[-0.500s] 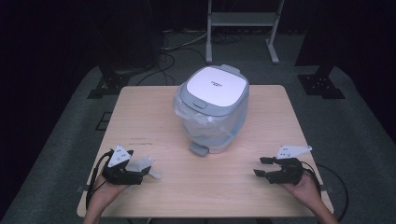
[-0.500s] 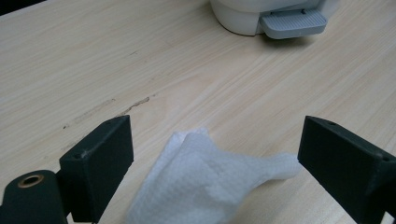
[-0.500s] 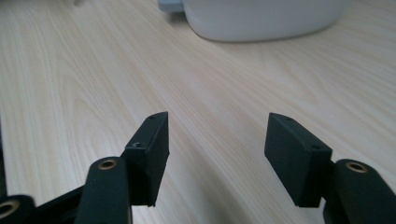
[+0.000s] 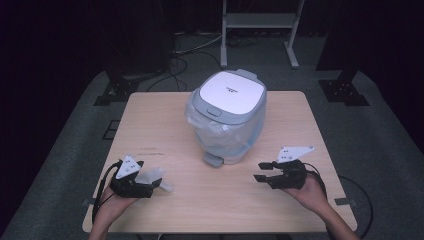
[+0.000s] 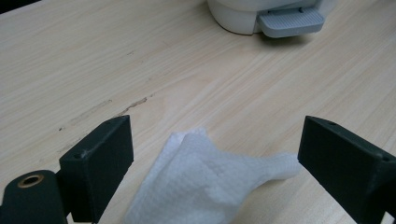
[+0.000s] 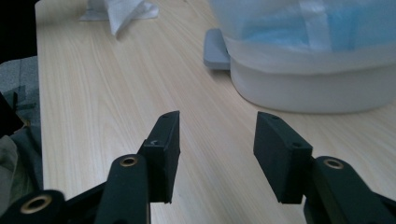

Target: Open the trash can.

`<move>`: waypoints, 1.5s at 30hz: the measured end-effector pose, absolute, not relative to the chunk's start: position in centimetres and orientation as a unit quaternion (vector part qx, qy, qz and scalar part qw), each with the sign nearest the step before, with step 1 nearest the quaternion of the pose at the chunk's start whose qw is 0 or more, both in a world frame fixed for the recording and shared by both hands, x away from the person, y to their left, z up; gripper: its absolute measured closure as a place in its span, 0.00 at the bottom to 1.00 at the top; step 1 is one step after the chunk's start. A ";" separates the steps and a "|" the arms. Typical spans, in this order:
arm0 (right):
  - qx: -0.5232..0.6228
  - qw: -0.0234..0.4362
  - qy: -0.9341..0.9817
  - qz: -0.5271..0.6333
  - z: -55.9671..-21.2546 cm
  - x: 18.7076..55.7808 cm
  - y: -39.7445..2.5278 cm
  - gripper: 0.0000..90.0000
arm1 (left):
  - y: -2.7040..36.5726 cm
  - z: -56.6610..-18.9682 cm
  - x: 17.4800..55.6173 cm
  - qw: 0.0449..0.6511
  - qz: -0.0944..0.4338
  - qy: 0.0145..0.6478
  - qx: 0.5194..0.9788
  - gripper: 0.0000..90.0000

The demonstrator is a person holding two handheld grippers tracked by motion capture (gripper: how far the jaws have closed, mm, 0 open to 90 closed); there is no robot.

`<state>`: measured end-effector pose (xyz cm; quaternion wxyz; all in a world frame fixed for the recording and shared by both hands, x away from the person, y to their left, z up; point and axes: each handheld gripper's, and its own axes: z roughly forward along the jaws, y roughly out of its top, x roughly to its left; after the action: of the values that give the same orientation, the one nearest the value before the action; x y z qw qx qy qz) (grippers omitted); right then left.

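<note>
While both hands rest near the desk's (image 4: 165,120) front edge, we note broad bare wood between them and open room on either side of the pedal bin (image 4: 227,117), which stands at the desk's middle, toward the far edge. The left claw (image 4: 150,184) stands wide, its jaws either side of a crumpled white tissue (image 5: 205,182) lying on the desk near the front left corner; the right-hand jaw touches the tissue's tip, the other is apart from it. The right claw (image 4: 262,171) is open and empty, near the front right edge, well apart from the bin. The bin's white lid (image 4: 231,91) is closed; a clear plastic liner (image 4: 220,132) folds over its rim. Its foot pedal (image 4: 214,159) faces us.
</note>
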<state>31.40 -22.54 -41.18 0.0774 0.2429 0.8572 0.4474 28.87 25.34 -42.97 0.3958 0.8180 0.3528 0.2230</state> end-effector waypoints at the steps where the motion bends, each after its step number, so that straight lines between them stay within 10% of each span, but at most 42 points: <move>1: 0.240 0.077 0.858 0.448 -41.0 31.4 -22.3 0.58 | 25.4 -43.0 28.9 0.394 0.222 0.351 0.819 0.11; 45: 0.148 0.074 0.859 0.484 -24.1 36.2 -12.9 0.87 | 26.3 -43.3 28.7 0.409 0.208 0.354 0.815 0.11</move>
<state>36.19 -12.94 -24.13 0.0738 0.1477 0.8593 0.4840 28.69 26.29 -43.26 0.4087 0.8151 0.3540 0.2081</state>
